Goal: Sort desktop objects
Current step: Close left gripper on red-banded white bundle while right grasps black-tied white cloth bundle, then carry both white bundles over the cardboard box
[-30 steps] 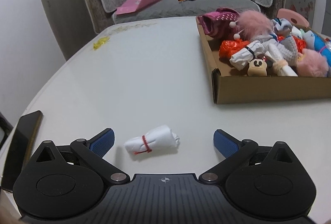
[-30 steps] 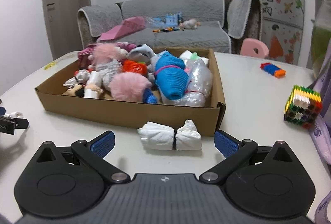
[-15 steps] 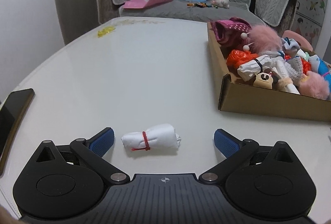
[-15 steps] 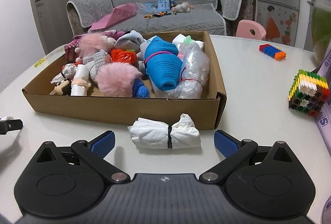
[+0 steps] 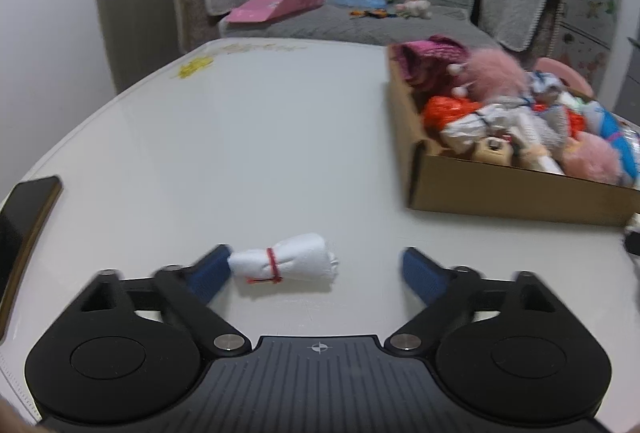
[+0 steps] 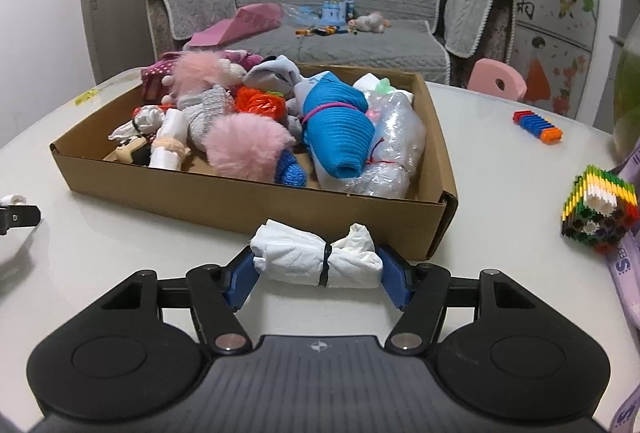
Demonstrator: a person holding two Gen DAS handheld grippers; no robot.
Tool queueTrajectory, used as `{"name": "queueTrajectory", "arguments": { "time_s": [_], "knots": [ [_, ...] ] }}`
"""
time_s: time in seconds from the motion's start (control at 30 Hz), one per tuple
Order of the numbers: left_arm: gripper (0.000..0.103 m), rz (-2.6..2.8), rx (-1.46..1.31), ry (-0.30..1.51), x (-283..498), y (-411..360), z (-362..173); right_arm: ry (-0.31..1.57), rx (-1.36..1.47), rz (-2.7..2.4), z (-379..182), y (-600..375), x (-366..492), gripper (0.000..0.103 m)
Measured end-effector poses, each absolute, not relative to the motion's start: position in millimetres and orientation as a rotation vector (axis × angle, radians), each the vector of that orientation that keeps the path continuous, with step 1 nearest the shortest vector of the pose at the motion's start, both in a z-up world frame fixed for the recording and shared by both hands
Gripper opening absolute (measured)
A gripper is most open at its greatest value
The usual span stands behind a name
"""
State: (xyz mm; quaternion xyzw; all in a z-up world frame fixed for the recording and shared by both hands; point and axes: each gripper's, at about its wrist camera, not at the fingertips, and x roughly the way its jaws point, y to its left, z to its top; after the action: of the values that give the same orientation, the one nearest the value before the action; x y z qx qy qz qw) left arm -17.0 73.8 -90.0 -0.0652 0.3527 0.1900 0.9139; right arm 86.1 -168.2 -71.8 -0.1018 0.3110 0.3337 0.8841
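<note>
Right wrist view: my right gripper (image 6: 316, 273) clasps black-tied white roll (image 6: 316, 259) endwise, lower centre, before cardboard box (image 6: 280, 199) | left wrist view: my left gripper (image 5: 316, 267) gapes around red-tied white roll (image 5: 286, 261), lower centre | both look soft, light, crushable; I judge mid-body grips safest.

Both views sit low over the table (image 5: 248, 137), each looking forward along its own gripper's fingers toward the sofa (image 6: 336, 17) past the far edge. The left wrist view sees the box (image 5: 516, 189) at its right, near its corner; the right wrist view faces the box (image 6: 256, 201) close, head-on. Both share box, sofa and far edge.
</note>
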Motion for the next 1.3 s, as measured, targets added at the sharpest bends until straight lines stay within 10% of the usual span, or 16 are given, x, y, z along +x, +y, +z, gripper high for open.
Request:
{"name": "queueTrajectory", "arguments": {
  "time_s": [0.2,1.3],
  "knots": [
    [0.056,0.350,-0.120,0.710,-21,66,-87,0.641,-0.210,0.719,-70,-168,83,0.058],
    [0.052,0.289,-0.043,0.501,65,30,44,0.308,-0.072,0.793,61,-184,135,0.057]
  ]
}}
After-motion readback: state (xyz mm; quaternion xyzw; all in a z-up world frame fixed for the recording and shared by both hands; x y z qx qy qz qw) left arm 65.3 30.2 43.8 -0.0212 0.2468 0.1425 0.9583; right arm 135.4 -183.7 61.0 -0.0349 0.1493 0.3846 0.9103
